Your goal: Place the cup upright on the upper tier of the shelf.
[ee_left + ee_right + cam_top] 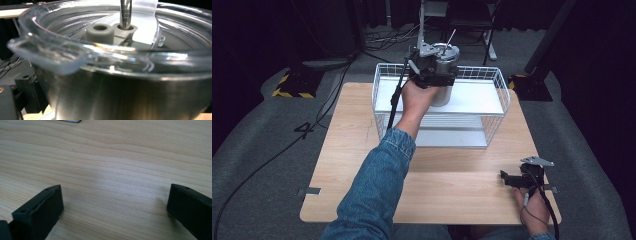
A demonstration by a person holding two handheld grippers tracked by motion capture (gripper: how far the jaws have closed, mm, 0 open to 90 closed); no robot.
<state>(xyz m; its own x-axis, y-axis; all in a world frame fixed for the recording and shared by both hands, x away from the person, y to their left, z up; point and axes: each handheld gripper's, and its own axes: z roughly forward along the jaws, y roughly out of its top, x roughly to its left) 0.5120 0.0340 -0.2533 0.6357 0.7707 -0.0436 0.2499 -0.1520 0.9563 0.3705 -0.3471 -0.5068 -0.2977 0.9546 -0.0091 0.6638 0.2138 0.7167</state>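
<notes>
Resting near the table's front right corner, the right gripper (512, 179) lies idle on the wooden table (447, 195), its jaws spread wide with bare wood between them in the right gripper view. Farther off, past the denim sleeve (377, 185), the left gripper (432, 70) is at the steel cup (443, 82), which stands on the upper shelf of the white wire rack (497, 107) at the back of the table. Whether that gripper's jaws clamp the cup or merely stand around it I cannot tell; its own view is so close that the jaws are lost behind the shiny wall. That view shows the clear lid (82, 53) seated on the rim and a metal straw (125, 12) rising through a grey grommet. The step in hand looks like moving the cup at the shelf. To do it well, keep the cup upright so the straw does not swing, grip the body below the lid rather than the plastic rim, and clear the rack's wire edge before shifting sideways.
</notes>
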